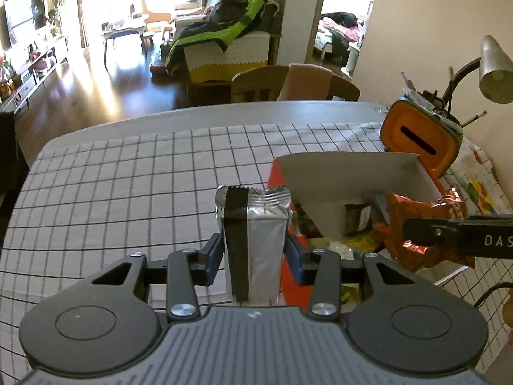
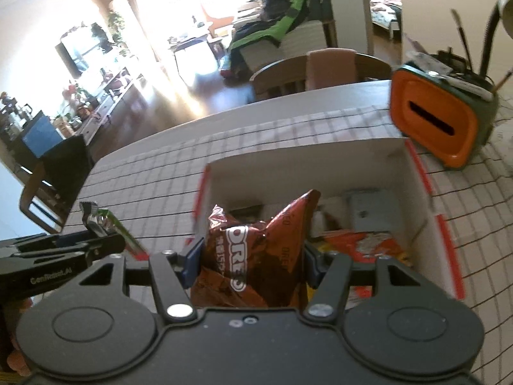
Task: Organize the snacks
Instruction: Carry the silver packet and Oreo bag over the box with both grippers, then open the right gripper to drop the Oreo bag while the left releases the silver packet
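My left gripper (image 1: pixel 253 250) is shut on a silver snack packet (image 1: pixel 259 227) with a black stripe and holds it upright above the checked tablecloth, just left of the red-and-white box (image 1: pixel 346 173). The same packet shows at the left of the right wrist view (image 2: pixel 105 224). My right gripper (image 2: pixel 253 256) is shut on a brown Oreo bag (image 2: pixel 256 250) and holds it over the open box (image 2: pixel 416 173). The Oreo bag also shows in the left wrist view (image 1: pixel 420 221). Several other snack packets lie inside the box (image 2: pixel 362 243).
An orange and green container (image 1: pixel 423 134) holding pens stands behind the box at the right, with a desk lamp (image 1: pixel 493 70) above it. A wooden chair (image 1: pixel 288 83) stands at the table's far edge. The checked cloth (image 1: pixel 128 186) covers the table.
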`<state>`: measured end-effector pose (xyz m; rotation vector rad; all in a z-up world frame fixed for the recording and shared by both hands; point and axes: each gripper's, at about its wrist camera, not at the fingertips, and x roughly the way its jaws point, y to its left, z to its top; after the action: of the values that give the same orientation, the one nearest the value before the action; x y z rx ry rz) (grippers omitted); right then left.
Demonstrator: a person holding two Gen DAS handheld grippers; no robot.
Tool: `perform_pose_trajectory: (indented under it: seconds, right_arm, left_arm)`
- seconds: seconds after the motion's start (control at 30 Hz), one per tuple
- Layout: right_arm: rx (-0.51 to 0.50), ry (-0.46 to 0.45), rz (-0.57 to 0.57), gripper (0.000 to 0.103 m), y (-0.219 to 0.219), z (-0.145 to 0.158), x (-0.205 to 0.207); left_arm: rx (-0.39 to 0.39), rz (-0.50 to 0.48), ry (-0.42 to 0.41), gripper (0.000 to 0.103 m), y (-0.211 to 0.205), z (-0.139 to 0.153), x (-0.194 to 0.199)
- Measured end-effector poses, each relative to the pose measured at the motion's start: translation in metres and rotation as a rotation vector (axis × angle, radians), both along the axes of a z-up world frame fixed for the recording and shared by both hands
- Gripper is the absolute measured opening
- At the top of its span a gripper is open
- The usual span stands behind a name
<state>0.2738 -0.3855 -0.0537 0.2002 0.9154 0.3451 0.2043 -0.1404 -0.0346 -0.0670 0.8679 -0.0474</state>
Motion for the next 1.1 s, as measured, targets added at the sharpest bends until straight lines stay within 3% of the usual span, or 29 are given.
perform_pose_trajectory:
  seconds: [0.2, 0.53, 0.9, 1.1]
  right_arm:
    - [-0.02, 0.013, -0.028, 0.06, -0.028, -0.017, 0.018]
    - [-0.042, 0.05, -0.046, 0.06, -0.065, -0.038, 0.033]
    - [-0.055, 0.085, -0.03, 0.06, -0.076, -0.051, 0.04]
    - [-0.051, 0.102, -0.009, 0.06, -0.078, -0.056, 0.044]
  left_arm:
    - [-0.019, 0.017, 0.043, 0.042, -0.012, -0.007, 0.015]
    - [-0.036, -0.079, -0.058, 0.042, -0.053, 0.043, 0.017]
    - [0.012, -0.201, 0.146, 0.042, -0.115, -0.022, 0.052]
    - [0.039, -0.212, 0.192, 0.042, -0.127, -0.045, 0.061]
